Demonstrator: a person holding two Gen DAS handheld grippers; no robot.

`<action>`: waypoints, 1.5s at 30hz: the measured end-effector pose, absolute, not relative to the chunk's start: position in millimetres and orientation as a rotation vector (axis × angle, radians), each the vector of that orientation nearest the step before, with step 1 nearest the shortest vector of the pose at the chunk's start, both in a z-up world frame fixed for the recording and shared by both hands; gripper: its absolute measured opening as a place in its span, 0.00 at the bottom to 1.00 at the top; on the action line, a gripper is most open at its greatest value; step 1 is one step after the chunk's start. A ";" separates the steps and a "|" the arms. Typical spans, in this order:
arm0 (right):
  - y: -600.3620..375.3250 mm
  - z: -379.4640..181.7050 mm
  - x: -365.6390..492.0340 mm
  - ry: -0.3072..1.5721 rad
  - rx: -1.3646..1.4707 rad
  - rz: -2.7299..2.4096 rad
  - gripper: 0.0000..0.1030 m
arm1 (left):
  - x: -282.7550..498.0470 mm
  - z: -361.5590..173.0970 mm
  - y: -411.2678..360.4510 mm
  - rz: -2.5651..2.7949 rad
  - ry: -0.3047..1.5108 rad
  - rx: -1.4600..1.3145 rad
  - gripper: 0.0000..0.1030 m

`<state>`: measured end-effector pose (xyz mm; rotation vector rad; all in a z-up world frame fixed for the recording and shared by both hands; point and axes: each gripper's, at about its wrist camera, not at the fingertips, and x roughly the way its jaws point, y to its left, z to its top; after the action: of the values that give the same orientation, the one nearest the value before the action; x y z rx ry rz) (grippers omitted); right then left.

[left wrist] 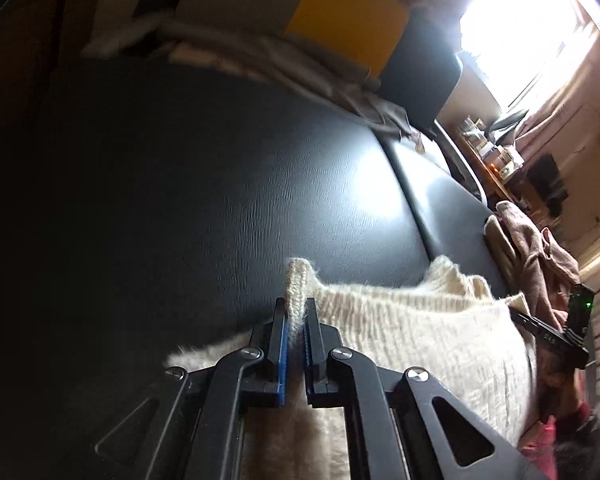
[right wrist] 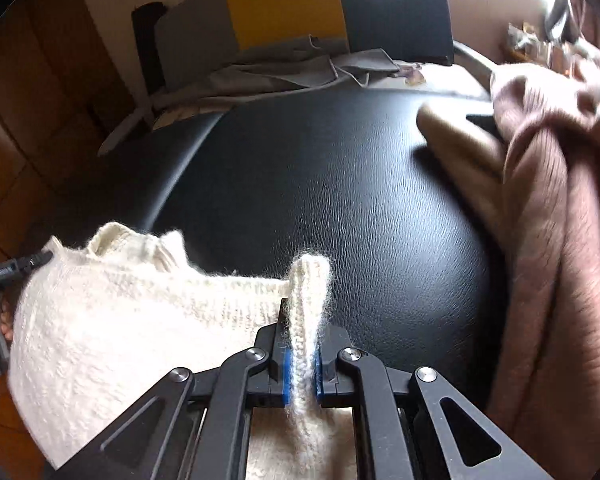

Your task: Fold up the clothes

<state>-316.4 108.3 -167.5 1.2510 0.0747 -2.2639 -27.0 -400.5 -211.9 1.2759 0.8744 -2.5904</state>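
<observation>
my left claw [left wrist: 296, 320] and right claw [right wrist: 302, 356] each pinch a ribbed edge of the cream knit sweater [right wrist: 112, 320], slung between them toward 6 o'clock over the black cushion [right wrist: 340, 184]; soft, floppy, fuzzy, likely stretchy, so edges suit.

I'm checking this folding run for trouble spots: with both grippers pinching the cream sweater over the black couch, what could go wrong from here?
1. Each gripper, left and right, holds only a narrow ribbed edge of the sweater; the loose knit could stretch or slip free.
2. The pink-brown garment lies close on the right; the sweater could land on it or drag it.
3. Fuzzy fibres sit against the blue pads and may snag on release.
</observation>
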 end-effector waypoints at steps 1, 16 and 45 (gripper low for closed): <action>111.2 -165.9 -316.2 0.053 1.245 -2.265 0.09 | -24.7 -210.2 -401.0 -2.583 0.873 1.264 0.06; 112.0 -127.4 -199.4 0.017 1.067 -2.136 0.53 | 45.9 -181.6 -298.3 -2.678 0.462 1.163 0.17; 203.6 -167.0 -180.6 -0.419 1.106 -1.718 0.93 | -35.5 -178.7 -73.6 -3.172 0.225 1.615 0.18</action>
<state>-180.6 203.6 -167.0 1.1064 -0.4186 -1.7176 -35.5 -73.6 -178.7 1.6154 0.2246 -3.1720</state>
